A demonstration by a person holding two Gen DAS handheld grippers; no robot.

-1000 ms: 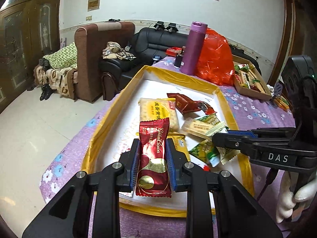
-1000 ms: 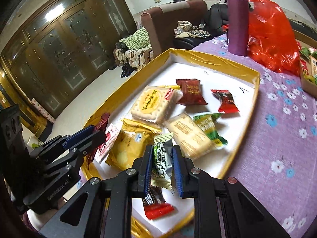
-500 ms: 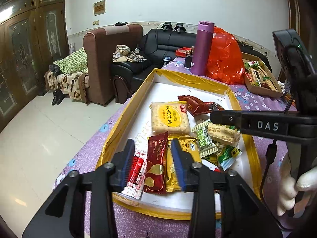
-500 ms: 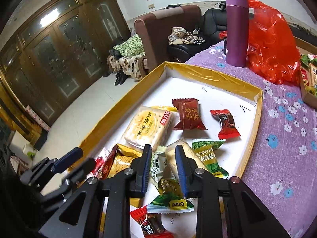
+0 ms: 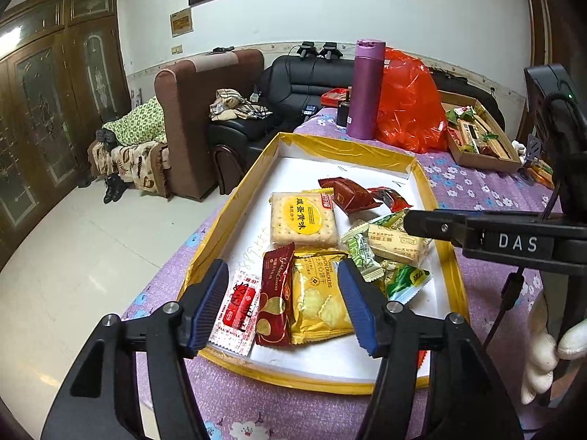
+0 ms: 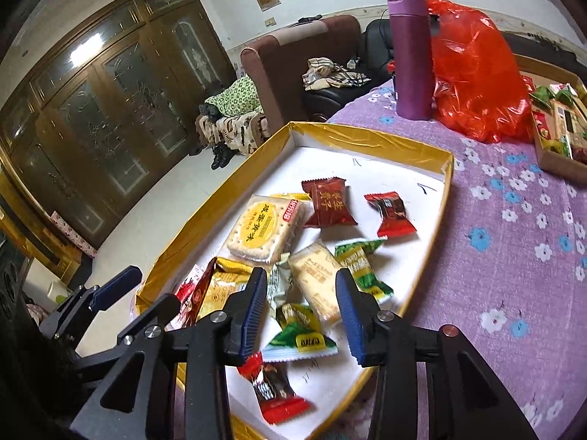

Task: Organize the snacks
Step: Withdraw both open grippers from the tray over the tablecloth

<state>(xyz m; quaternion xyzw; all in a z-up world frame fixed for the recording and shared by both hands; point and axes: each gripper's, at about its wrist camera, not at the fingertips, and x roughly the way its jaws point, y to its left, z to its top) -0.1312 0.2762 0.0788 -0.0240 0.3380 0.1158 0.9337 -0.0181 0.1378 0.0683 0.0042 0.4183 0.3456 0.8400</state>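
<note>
1. Now lying flat in the near end of the gold-rimmed tray (image 5: 234, 198): dark red Golden Crown packet (image 5: 274, 299), touching the yellow cracker bag (image 5: 320, 297) on one side and the white-and-red sachet (image 5: 238, 306) on the other.
2. Spread wide over that packet, pads clear of it: left gripper (image 5: 284, 302), jaws just opened, nothing clamped.
3. Further into the tray from the red packet: large square biscuit pack (image 5: 302, 223), then a maroon candy (image 6: 327, 203) and a red candy (image 6: 390, 214) toward the far wall.
4. Beside the yellow bag, toward the tray's right rim: white-green striped wrapper (image 6: 277, 286), pale cracker pack (image 6: 317, 280), green packets (image 6: 357, 266).
5. Parted above that cluster, gripping nothing: right gripper (image 6: 301, 315), jaws also just opened; green packet with yellow label (image 6: 299, 333) lying loose between the pads, a red-black candy (image 6: 275, 388) nearer the tray's front rim.
6. Beyond the tray's far end on the purple flowered cloth (image 6: 513, 256): purple bottle (image 5: 365, 90), red plastic bag (image 5: 409, 106), cardboard box of snacks (image 5: 477, 139).
7. Past the tray's left rim, across the floor: brown armchair (image 5: 205, 110), black sofa (image 5: 293, 88).
</note>
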